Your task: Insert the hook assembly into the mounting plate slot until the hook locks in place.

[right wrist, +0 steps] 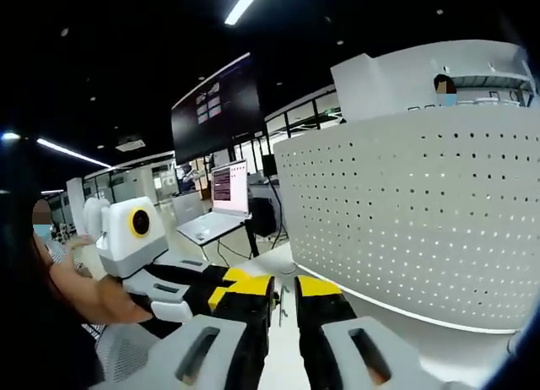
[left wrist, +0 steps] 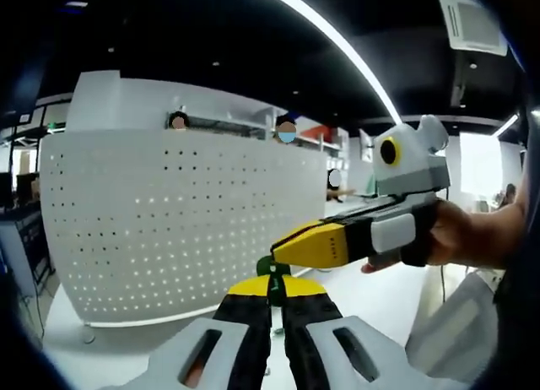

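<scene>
Left gripper [left wrist: 272,295], fingers nearly together on a small green hook [left wrist: 267,267] at their yellow tips; right gripper [left wrist: 297,248] just above it, fingers narrowly apart; white perforated panel [left wrist: 169,221] behind both, upright on the table [left wrist: 371,301].

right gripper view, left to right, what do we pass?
Person's hand → left gripper → laptop → right gripper → white perforated panel.
</scene>
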Motion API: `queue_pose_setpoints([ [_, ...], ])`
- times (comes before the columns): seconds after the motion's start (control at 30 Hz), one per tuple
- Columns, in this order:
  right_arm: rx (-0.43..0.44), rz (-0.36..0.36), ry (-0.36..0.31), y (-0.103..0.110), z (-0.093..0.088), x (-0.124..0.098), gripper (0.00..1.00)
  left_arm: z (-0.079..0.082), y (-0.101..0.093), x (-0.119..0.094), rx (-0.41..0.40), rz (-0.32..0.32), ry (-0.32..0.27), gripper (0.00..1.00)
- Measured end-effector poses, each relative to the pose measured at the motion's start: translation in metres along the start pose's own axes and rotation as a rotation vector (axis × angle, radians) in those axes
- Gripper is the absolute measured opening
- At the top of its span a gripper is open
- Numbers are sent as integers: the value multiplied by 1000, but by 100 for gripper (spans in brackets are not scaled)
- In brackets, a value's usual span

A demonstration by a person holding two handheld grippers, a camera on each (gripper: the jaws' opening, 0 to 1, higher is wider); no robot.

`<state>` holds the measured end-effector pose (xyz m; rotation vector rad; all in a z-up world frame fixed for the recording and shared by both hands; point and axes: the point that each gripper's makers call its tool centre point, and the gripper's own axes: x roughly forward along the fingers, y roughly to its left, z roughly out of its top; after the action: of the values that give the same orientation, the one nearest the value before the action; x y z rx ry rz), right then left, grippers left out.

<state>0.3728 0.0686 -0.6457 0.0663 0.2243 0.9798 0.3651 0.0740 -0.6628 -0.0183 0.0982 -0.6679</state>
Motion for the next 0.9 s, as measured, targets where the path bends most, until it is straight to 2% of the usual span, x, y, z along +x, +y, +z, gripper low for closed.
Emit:
queue_pose_setpoints([
  [0.33, -41, -21, -9, -6, 0, -6, 27, 3, 9, -2, 17, 24, -2, 3],
  [0.9, -114, -92, -19, -22, 0, -13, 58, 17, 40, -11, 39, 93, -18, 3],
])
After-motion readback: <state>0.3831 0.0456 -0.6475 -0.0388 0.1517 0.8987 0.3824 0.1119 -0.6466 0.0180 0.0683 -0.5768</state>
